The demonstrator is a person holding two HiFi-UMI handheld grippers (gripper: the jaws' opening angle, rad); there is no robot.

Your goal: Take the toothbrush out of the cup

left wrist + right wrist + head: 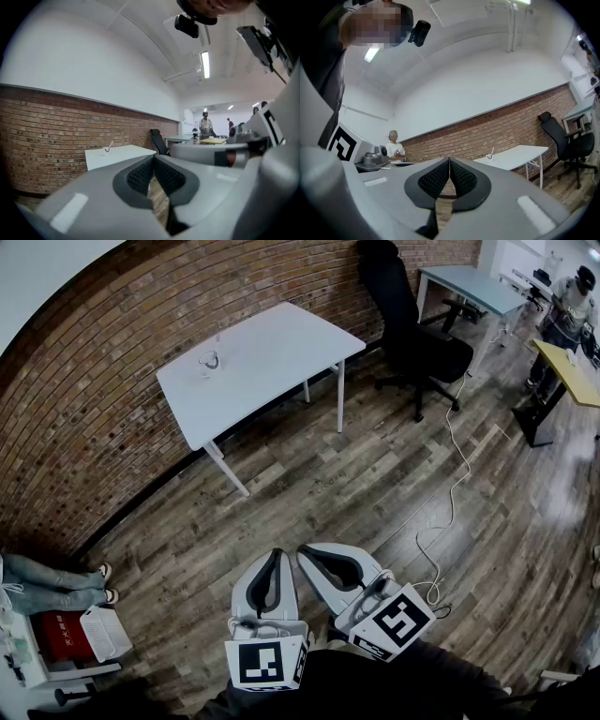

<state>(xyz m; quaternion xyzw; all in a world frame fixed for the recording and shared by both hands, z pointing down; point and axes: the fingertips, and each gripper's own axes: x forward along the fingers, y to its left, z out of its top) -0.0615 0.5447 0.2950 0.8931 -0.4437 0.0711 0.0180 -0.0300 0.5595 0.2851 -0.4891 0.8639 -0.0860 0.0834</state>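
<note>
Clear glass cup (208, 361) w/ white toothbrush (492, 151) on white surface (272, 352), L gripper (276, 561), R gripper (313, 557) far from surface, both pressed together

Cup (208, 361) and toothbrush (110, 144) on the distant surface (272, 352), too small for detail; a person's legs (52, 582) cut by the left edge.
</note>
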